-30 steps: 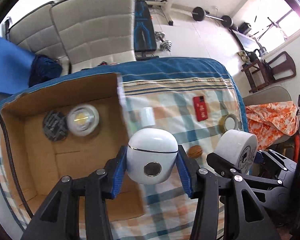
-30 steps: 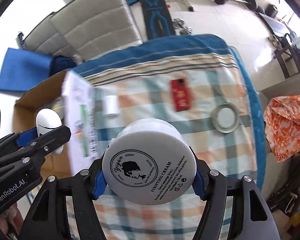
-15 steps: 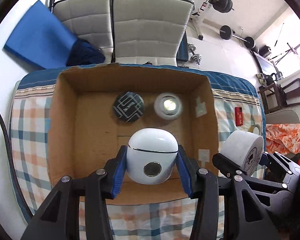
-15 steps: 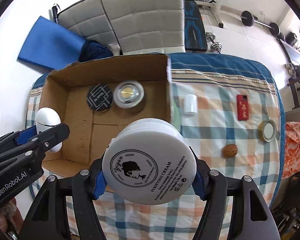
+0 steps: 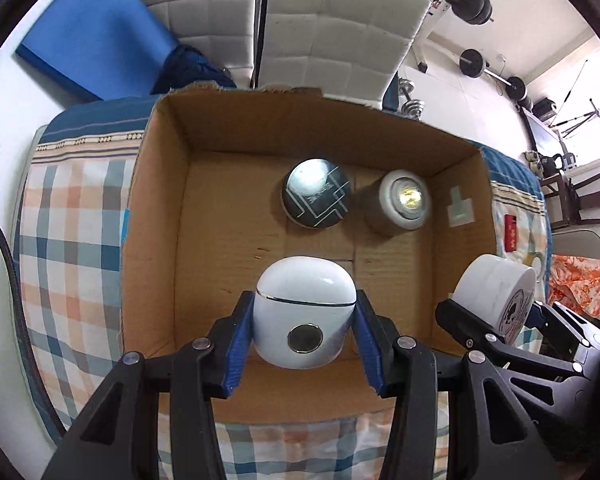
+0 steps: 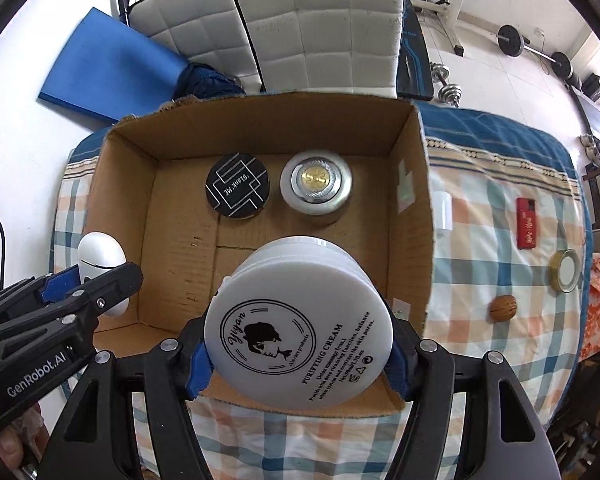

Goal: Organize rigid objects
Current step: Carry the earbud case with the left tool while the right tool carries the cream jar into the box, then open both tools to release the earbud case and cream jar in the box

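Note:
My left gripper [image 5: 304, 332] is shut on a white earbud case [image 5: 305, 316], held over the near part of an open cardboard box [image 5: 156, 216]. My right gripper [image 6: 298, 344] is shut on a white cream jar [image 6: 298, 332], also over the box [image 6: 410, 248]. Inside the box stand a black round tin [image 6: 237, 185] and a silver round jar with a gold centre [image 6: 317, 182], near the far wall. In the left wrist view the cream jar [image 5: 496, 292] shows at right. In the right wrist view the earbud case [image 6: 100, 258] shows at left.
On the checked cloth right of the box lie a small white cylinder [image 6: 444, 212], a red flat case [image 6: 527, 228], a tape ring [image 6: 565, 270] and a walnut [image 6: 503, 308]. White padded chairs [image 6: 312, 28], a blue mat [image 6: 112, 68] and gym weights stand behind the table.
Both grippers have moved left from over the cloth to over the box and come lower and closer to it. Both keep hold of their objects.

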Demonstrator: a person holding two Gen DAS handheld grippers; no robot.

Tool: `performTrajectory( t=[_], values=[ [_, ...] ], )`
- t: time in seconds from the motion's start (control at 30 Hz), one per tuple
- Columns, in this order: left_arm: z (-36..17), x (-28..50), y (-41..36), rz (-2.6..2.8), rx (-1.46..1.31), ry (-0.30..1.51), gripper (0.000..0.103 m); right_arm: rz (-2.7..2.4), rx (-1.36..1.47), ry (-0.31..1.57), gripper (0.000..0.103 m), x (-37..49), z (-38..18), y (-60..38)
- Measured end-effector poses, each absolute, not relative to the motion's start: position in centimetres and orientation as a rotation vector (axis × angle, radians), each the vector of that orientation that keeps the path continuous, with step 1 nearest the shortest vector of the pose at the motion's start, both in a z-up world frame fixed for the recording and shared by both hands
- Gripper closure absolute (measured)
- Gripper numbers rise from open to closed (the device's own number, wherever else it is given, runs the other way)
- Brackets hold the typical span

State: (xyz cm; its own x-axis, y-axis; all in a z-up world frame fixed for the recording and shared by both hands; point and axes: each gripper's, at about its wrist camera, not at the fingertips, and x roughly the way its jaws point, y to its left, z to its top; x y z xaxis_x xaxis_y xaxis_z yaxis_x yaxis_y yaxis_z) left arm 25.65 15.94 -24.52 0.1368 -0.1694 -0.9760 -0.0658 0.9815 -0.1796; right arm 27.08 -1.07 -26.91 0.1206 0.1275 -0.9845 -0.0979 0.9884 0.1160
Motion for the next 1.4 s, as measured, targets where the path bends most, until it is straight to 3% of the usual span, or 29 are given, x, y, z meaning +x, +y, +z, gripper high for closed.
performTrajectory(
  t=[0.6, 1.23, 1.4],
  values=[
    [-36.0, 33.3, 17.9, 0.06, -0.129, 1.587, 0.058, 0.063, 0.05, 1.615, 0.033, 31.6, -38.7, 0.4],
    [-36.3, 34.7, 19.0, 0.084, -0.109, 1.633, 0.057, 0.025, 0.019, 1.724, 0.032, 32.6, -42.4, 0.4],
    [-34.7, 34.7, 18.6, 0.076, -0.082, 1.622, 0.048, 0.032, 0.014, 1.703, 0.022, 32.8, -41.3, 0.6]
  ],
)
